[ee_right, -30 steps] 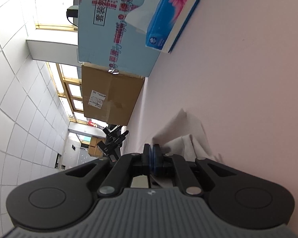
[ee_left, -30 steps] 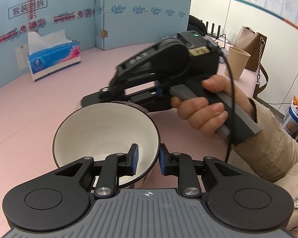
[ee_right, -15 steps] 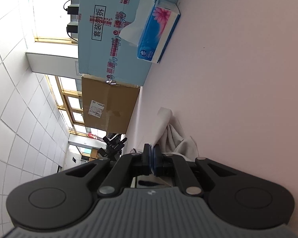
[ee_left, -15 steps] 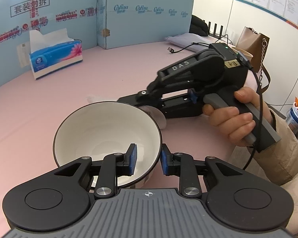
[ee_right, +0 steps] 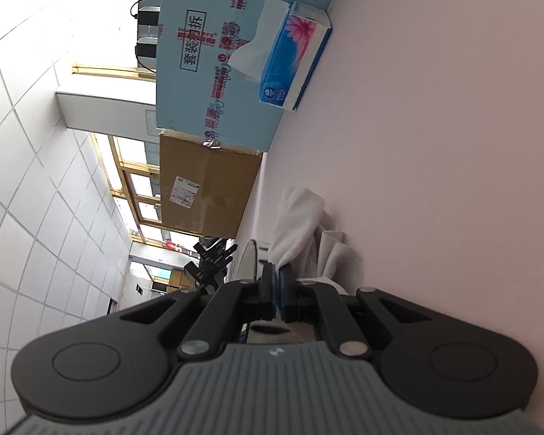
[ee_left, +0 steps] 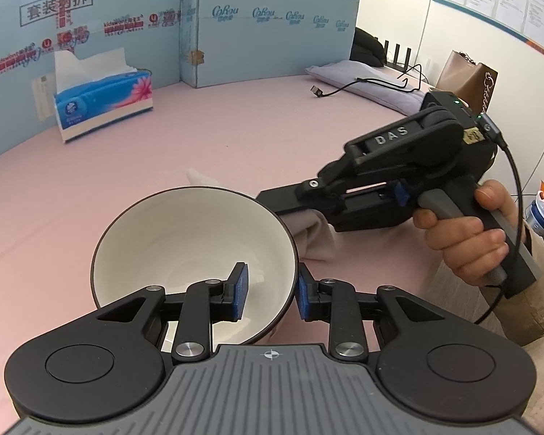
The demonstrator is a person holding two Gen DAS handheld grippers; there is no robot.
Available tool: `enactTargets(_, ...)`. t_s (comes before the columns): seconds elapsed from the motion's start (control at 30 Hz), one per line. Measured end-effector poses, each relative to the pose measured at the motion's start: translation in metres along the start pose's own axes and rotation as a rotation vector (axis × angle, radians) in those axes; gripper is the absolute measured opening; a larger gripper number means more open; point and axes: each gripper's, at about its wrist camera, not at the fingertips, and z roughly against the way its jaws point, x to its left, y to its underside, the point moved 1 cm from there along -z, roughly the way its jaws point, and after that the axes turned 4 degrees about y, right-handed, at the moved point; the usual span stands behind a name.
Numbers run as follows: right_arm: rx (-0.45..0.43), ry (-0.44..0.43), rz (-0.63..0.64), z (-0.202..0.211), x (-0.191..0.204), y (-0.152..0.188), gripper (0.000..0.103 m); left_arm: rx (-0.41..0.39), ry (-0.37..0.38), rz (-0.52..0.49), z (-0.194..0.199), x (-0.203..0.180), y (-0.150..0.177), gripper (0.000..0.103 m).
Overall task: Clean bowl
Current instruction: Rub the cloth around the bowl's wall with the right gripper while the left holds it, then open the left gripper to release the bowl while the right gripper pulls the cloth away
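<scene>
Bowl, white, dark-rimmed: on pink surface. Left hand-held gripper straddles its near rim, jaws just widened, pads slack. Right hand-held gripper, beside bowl, pinches white cloth. Risk: unclamped bowl may skid under wiping pressure.

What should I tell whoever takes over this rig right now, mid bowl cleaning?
Left gripper: open, its jaws have just been opening, with one pad inside and one outside the rim of the white ceramic bowl, which sits on the pink table.
Right gripper: shut on the crumpled white cloth, which trails on the table beside the bowl.
Done: cloth in grip.
Left: steady the bowl and wipe its inside; the cloth is not in the bowl yet.
</scene>
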Motion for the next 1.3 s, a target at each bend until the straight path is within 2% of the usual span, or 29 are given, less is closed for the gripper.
enactTargets(0.2,0.006,-0.03,0.0,0.001,0.0,0.002,0.005,0.001,0.003,0.008,-0.006,0.002,-0.003,0.035)
enactTargets(0.47,0.014,-0.098,0.004,0.003,0.006,-0.001,0.006,-0.013,0.019,0.026,-0.017,0.01,-0.008,0.042)
enactTargets(0.63,-0.013,-0.137,0.023,0.008,0.014,-0.007,0.006,-0.036,0.042,0.047,-0.021,0.018,-0.011,0.049)
enactTargets(0.8,-0.051,-0.156,0.039,0.017,0.02,-0.014,0.006,-0.057,0.081,0.081,-0.019,0.025,-0.012,0.05)
enactTargets(0.9,-0.067,-0.157,0.057,0.019,0.026,-0.019,0.006,-0.084,0.096,0.112,-0.013,0.032,-0.01,0.06)
enactTargets(1.07,-0.082,-0.152,0.079,0.021,0.032,-0.021,0.006,-0.13,0.126,0.136,0.001,0.037,-0.007,0.069)
enactTargets(1.17,-0.094,-0.15,0.095,0.023,0.036,-0.022,0.006,-0.163,0.149,0.142,0.012,0.038,-0.004,0.083)
enactTargets(1.3,-0.124,-0.128,0.129,0.029,0.044,-0.023,0.006,-0.197,0.161,0.163,0.024,0.04,0.002,0.085)
